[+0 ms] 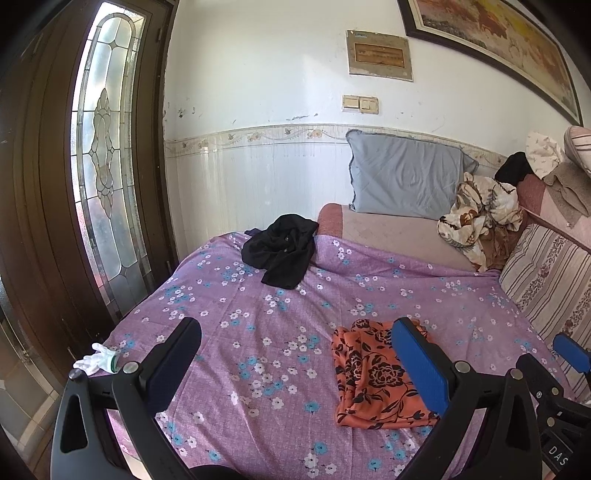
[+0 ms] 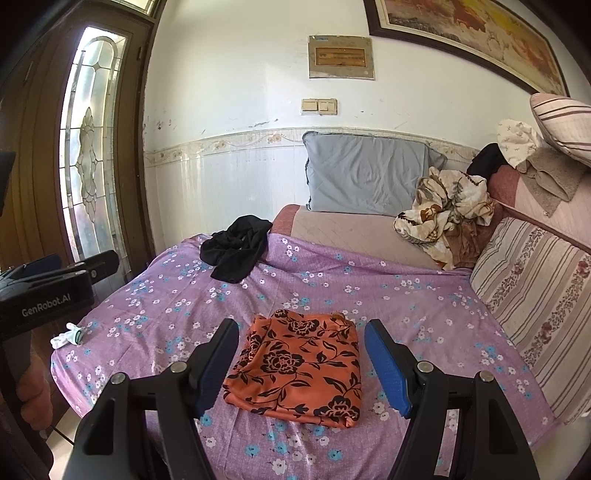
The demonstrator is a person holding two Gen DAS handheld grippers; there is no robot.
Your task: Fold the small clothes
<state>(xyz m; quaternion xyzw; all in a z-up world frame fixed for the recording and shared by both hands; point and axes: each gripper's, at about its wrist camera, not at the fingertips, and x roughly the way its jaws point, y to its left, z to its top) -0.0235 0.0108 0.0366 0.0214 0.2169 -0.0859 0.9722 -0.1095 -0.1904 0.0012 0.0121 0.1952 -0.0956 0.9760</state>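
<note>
Both left tongs (image 1: 295, 363) and right tongs (image 2: 301, 363) apart, empty. Risk: snagging bedsheet (image 2: 406, 306) beneath folded orange cloth (image 2: 299, 365); black garment (image 2: 236, 249) at 11 o'clock unfolded.

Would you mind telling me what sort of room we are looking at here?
Most likely a bedroom in a home: a bed under a purple flowered sheet, a grey pillow against the wall, and a framed picture above.
</note>
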